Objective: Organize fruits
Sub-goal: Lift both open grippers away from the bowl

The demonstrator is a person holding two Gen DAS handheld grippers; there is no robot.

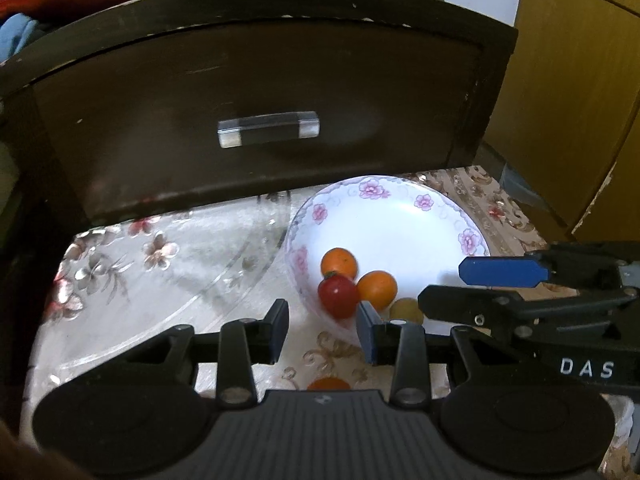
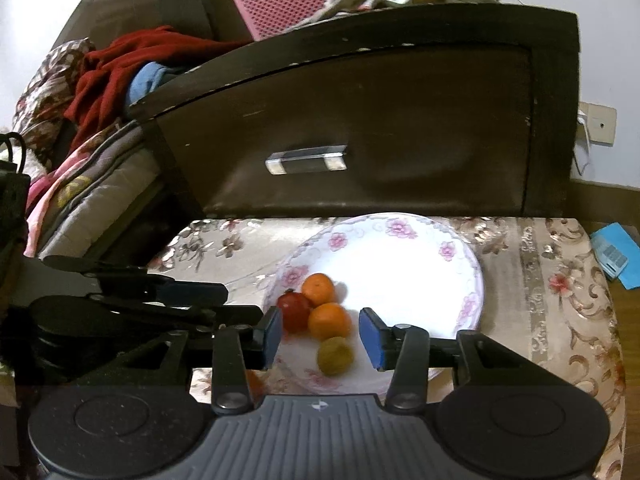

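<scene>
A white floral plate [image 1: 400,216] [image 2: 412,268] sits on the cloth-covered table and holds a red tomato [image 1: 337,295] [image 2: 294,312], two orange fruits [image 1: 338,262] [image 1: 377,289] [image 2: 318,289] [image 2: 330,320] and a yellow-green fruit [image 1: 406,310] [image 2: 335,356]. Another orange fruit [image 1: 329,384] [image 2: 254,384] lies on the cloth before the plate, partly hidden. My left gripper [image 1: 322,330] is open and empty, just left of the plate's near rim. My right gripper [image 2: 320,338] is open and empty, above the plate's near side, its fingers either side of the fruits.
A dark wooden drawer front [image 1: 256,120] [image 2: 360,140] with a clear handle [image 1: 268,128] [image 2: 306,159] stands right behind the table. Bedding and a red cloth [image 2: 120,68] lie at left. A wooden cabinet [image 1: 580,100] stands at right.
</scene>
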